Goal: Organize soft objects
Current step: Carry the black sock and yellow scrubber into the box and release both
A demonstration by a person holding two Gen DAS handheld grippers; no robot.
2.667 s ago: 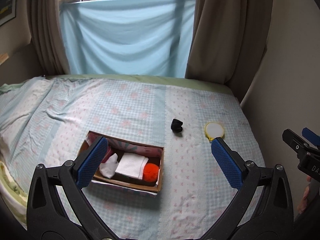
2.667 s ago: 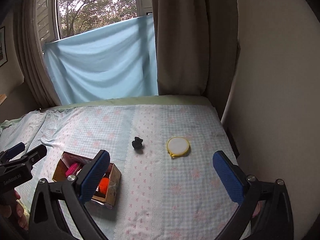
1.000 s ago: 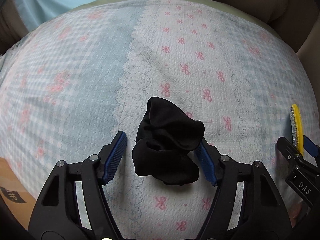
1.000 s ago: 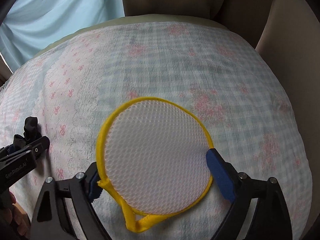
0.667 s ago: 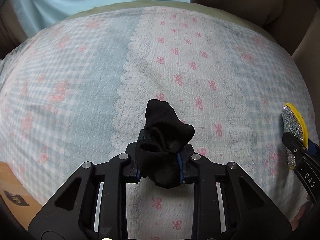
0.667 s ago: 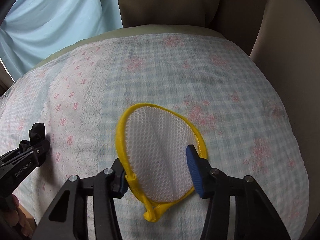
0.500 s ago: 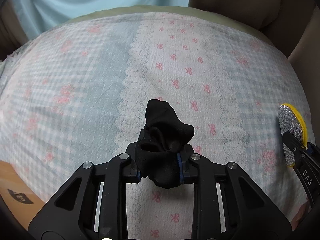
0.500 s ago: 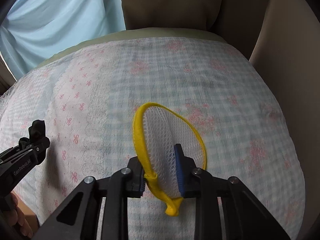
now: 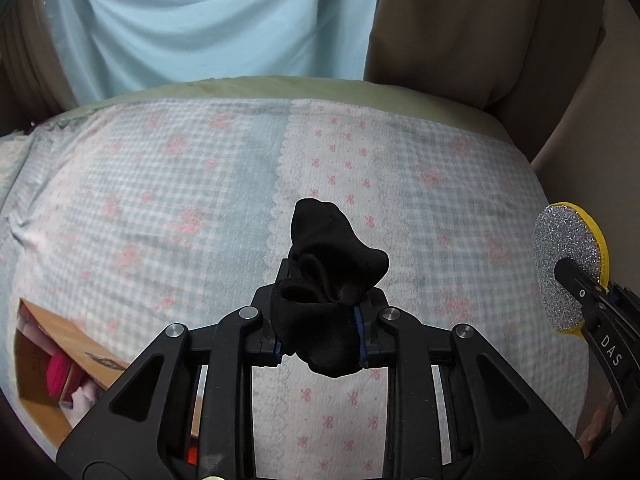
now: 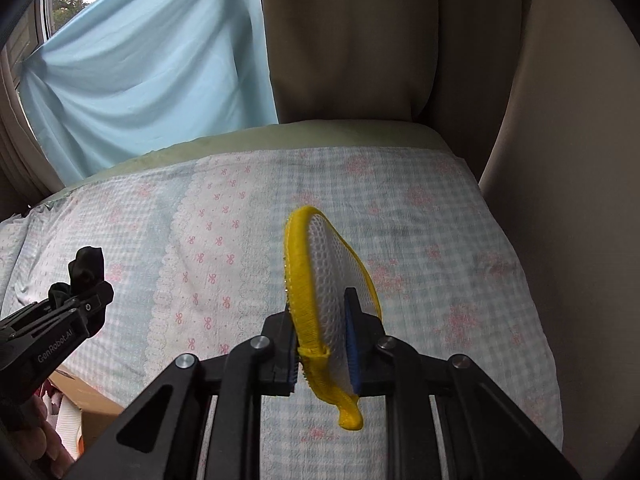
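Left tool (image 9: 320, 344) clamped on bunched black sock (image 9: 326, 288), frame centre, long axis upright, above bed (image 9: 160, 200). Right tool (image 10: 322, 354) clamped on round yellow-rimmed mesh scrubber (image 10: 328, 292), edge-on, upright, loop down. Cardboard box (image 9: 60, 344) lower left.

Bedroom: bed (image 9: 168, 184), window curtains (image 10: 360, 40)

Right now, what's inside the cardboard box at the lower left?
In the cardboard box, only a corner shows: something pink and a bit of white fabric. The left gripper, shut on the black sock, covers the rest.
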